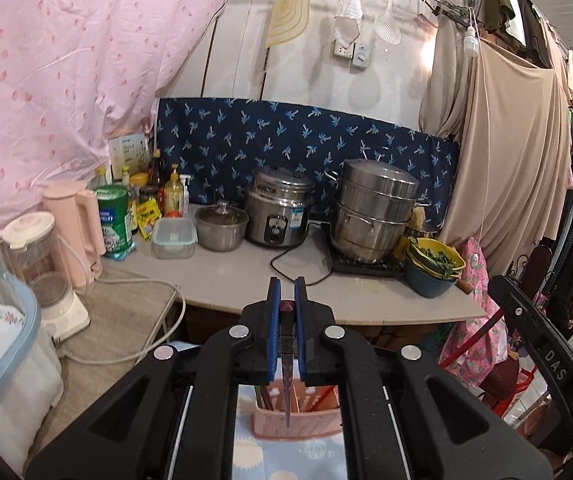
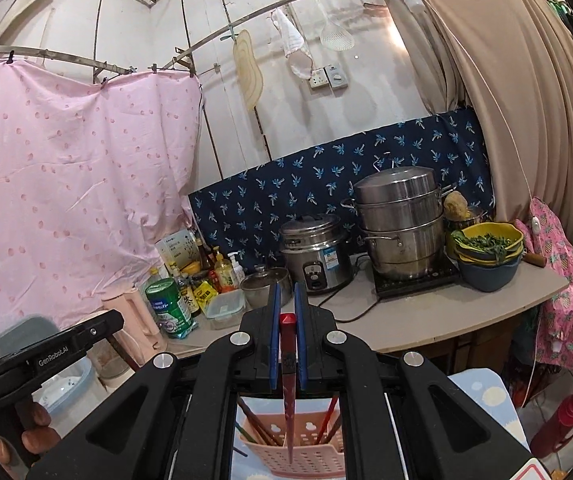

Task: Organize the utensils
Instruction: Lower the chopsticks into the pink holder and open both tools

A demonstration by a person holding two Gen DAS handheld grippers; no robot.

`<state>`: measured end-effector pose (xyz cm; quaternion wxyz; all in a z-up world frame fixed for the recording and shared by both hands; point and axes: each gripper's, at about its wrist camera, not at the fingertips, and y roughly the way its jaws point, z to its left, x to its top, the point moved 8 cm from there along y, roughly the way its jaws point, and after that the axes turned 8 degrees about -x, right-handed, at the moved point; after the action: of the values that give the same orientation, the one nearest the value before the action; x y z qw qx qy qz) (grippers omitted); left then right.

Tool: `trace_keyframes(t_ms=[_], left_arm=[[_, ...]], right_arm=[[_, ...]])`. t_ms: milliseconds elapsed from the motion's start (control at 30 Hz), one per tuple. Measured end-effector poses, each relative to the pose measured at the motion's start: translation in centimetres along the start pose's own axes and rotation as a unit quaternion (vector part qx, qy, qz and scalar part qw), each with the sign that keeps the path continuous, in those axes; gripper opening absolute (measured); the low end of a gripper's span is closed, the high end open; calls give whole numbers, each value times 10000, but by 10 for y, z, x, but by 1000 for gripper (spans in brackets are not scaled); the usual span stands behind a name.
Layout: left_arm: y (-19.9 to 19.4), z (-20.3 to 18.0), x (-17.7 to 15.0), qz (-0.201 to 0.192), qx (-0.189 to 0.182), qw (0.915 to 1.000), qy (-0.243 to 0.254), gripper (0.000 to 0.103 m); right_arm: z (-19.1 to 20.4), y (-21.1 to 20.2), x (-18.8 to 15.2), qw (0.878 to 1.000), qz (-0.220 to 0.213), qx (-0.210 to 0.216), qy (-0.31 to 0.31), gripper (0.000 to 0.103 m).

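Both tongs pinched narrow, left tongs (image 1: pixel 287 300) gripping chopstick (image 1: pixel 287 364); right tongs (image 2: pixel 287 308) gripping red chopstick (image 2: pixel 289 364)

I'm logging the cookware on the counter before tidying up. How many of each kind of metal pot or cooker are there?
Stacked steel steamer: 1
Rice cooker: 1
Small lidded pot: 1
Total: 3

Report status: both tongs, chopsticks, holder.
Left tongs shut on dark red chopstick, right tongs on red chopstick. Both tips over pink perforated plastic holder. Nothing blocking.
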<state>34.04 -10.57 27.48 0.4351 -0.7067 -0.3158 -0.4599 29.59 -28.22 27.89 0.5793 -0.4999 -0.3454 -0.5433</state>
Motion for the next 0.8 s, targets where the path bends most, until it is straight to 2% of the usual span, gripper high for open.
trace_keyframes(t_ms=[200, 500, 600, 800], left_arm=[[32, 1, -1, -8, 67, 9999, 155, 7], [68, 15, -31, 157, 90, 9997, 137, 7], [68, 16, -34, 239, 46, 9996, 107, 7], [46, 4, -7, -105, -2, 9995, 311, 7]], right_arm=[[2, 40, -5, 9999, 69, -41, -80, 7], [-6, 80, -49, 9986, 510, -53, -125, 7], [-10, 85, -60, 9980, 621, -59, -86, 7], [-9, 81, -57, 9983, 578, 3, -63, 7]])
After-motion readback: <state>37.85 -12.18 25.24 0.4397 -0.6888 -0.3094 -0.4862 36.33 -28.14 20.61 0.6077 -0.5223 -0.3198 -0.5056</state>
